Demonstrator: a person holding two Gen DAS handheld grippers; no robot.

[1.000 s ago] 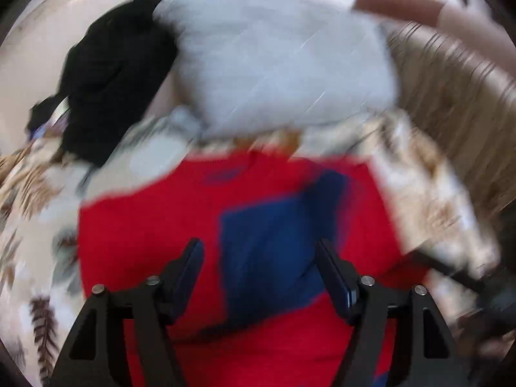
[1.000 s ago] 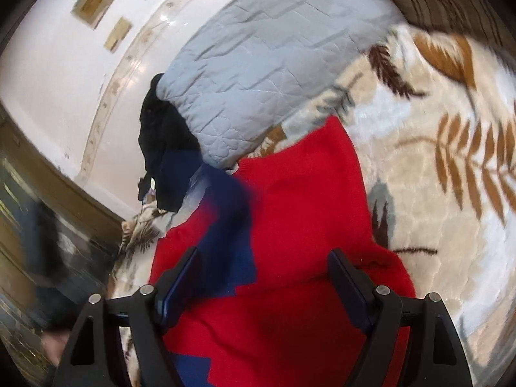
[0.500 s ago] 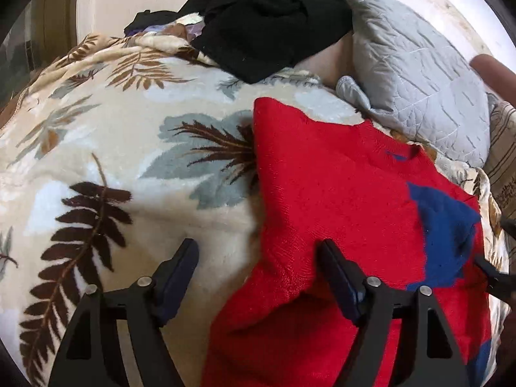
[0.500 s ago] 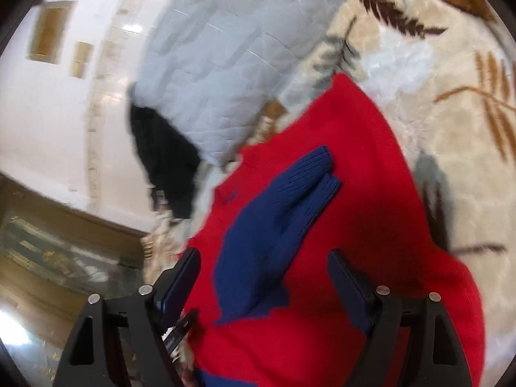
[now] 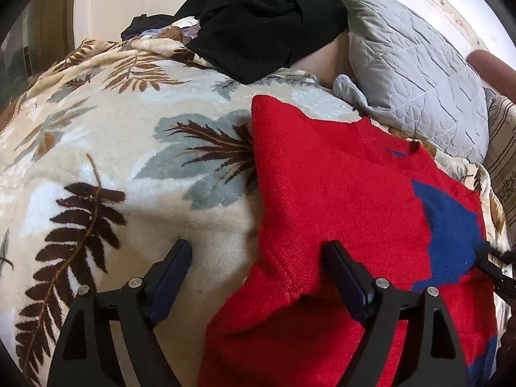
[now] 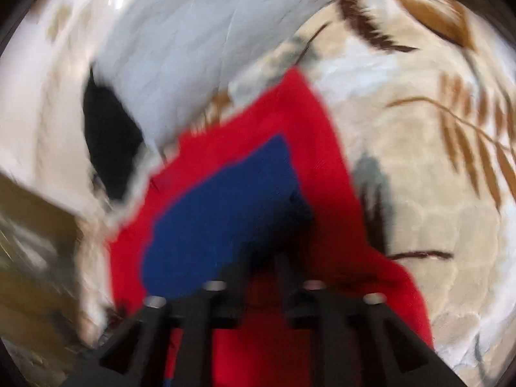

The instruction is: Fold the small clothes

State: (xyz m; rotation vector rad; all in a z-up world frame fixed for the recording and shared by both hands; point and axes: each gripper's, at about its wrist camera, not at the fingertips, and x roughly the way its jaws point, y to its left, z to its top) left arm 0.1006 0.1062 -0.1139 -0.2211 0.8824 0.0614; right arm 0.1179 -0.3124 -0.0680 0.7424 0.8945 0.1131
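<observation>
A red knit sweater (image 5: 338, 200) with a blue sleeve (image 5: 451, 225) folded across its body lies on a leaf-patterned blanket (image 5: 113, 167). My left gripper (image 5: 258, 271) is open, low over the sweater's left edge, one finger over the blanket and one over the red knit. My right gripper (image 6: 261, 258) is closed, its fingers close together at the near end of the blue sleeve (image 6: 225, 200); this view is blurred. The right gripper's tip also shows at the right edge of the left wrist view (image 5: 493, 267).
A grey quilted pillow (image 5: 416, 74) lies beyond the sweater's collar. A black garment (image 5: 267, 22) is heaped at the far end of the blanket. A striped cushion (image 5: 503, 148) is at the far right.
The right gripper's fingers have closed together at the blue sleeve's near end and moved closer to the sweater. The left gripper has settled lower by the sweater's left edge, still open.
</observation>
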